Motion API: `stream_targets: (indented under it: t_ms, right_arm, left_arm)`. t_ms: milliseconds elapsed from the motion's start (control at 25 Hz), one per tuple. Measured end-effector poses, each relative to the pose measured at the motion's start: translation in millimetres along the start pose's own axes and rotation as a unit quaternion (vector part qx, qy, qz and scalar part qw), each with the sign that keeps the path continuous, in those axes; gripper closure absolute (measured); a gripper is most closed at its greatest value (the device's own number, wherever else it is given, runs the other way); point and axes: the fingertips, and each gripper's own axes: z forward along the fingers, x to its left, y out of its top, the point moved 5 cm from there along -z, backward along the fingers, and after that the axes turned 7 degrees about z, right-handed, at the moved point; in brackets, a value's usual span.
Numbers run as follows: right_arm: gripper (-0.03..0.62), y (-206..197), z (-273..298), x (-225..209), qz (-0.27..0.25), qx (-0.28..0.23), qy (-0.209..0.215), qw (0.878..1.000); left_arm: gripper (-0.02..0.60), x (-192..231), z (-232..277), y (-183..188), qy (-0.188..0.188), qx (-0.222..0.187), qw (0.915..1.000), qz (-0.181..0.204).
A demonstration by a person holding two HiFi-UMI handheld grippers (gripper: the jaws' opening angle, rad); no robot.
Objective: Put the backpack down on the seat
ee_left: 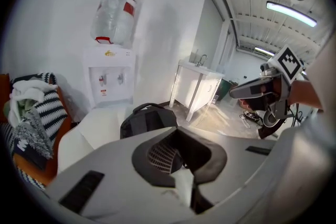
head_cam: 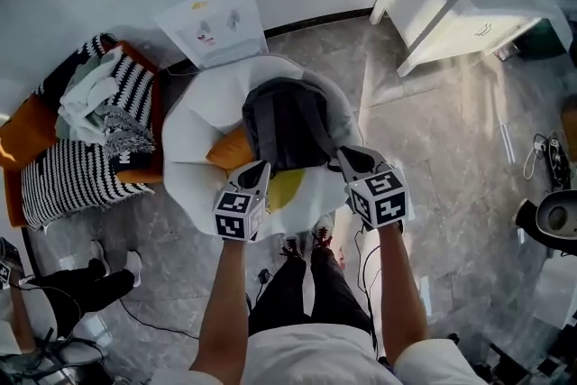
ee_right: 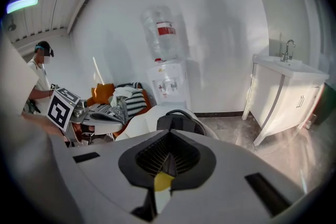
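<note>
The backpack [head_cam: 287,123] sits on the white seat [head_cam: 192,132], just ahead of our tongs and between them, its length running away from us. Our left gripper [head_cam: 260,169] and right gripper [head_cam: 345,156] flank its near end, equally close, both clenched on nothing.

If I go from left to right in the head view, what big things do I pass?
striped cushions → backpack → white sink cabinet
</note>
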Motion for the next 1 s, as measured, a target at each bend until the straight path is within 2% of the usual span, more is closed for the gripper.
stream_targets:
  t_ms: [160,320,640,800,1000]
  right_arm:
    - [0.591,8,-26,9,0.000,0.001,-0.007,1.000]
    - [0.591,17,-56,16,0.000,-0.011,-0.014,1.000]
    - [0.591,42,-91,41,-0.013,-0.052,-0.009,0.999]
    - [0.591,47,-105,52,-0.020,-0.056,-0.012,0.998]
    - [0.591,52,-122,64,-0.023,-0.070,-0.010,0.997]
  left_arm:
    - [0.578,1,-22,23,0.017,-0.030,0.9994,0.001]
    - [0.578,-6,-42,47,0.019,-0.051,0.9983,0.022]
    - [0.578,-14,-80,65,0.025,-0.065,0.9967,0.042]
    - [0.578,-22,-93,70,0.023,-0.070,0.9964,0.042]
    - [0.578,-28,-108,82,0.018,-0.080,0.9946,0.064]
